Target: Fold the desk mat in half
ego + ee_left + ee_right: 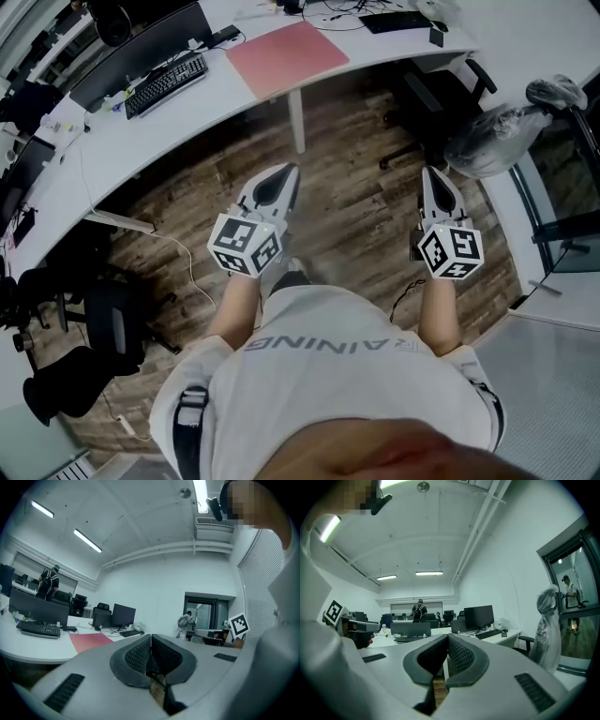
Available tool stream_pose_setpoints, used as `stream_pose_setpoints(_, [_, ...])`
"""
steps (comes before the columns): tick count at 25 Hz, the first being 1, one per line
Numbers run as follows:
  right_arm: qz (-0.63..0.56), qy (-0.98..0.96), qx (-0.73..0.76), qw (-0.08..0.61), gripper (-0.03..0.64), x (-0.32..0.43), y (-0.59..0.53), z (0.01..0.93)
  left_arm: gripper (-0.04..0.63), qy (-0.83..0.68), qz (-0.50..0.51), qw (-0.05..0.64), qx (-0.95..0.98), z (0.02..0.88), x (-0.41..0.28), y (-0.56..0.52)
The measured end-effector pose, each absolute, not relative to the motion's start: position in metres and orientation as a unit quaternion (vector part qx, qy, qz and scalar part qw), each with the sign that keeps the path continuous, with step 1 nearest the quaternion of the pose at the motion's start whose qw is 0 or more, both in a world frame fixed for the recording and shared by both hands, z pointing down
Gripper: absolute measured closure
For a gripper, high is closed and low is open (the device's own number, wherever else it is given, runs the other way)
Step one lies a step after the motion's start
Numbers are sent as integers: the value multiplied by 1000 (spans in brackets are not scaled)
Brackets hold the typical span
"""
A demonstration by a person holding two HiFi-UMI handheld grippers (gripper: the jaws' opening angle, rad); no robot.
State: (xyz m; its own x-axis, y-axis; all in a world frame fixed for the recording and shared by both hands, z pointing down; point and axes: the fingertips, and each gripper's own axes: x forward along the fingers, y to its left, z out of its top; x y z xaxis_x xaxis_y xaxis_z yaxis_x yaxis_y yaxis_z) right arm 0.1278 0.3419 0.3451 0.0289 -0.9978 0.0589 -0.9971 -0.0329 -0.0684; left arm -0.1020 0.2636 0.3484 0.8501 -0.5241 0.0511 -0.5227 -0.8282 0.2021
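Holding left gripper [286, 174] and right gripper [430, 172] level, jaws clenched on nothing, well apart from the pink desk mat [287, 58] lying flat on the tabletop [214, 105]; fold not started.

- Print on shirt [328, 394], across chest: letters "AINING" made out in grey on white, seen mirrored; beginning of word lost at fold of cloth, cannot be read.
- Square black-and-white markers noted on cube of left gripper [289, 171] and cube of right gripper [429, 172]: coded pattern only, no letters or numbers.
- Same kind of marker seen in left gripper view, at right edge, and in right gripper view, at left edge.
- Keys of keyboard [167, 84]: too small to be read.
- No other text, brand or number readable.
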Motion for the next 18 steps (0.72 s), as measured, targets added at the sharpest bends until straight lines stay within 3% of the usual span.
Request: stream_pose_setpoints(18, [-50,723,-689,-21,594,67,168,344,563,-288,2,122,950,351,-155,111])
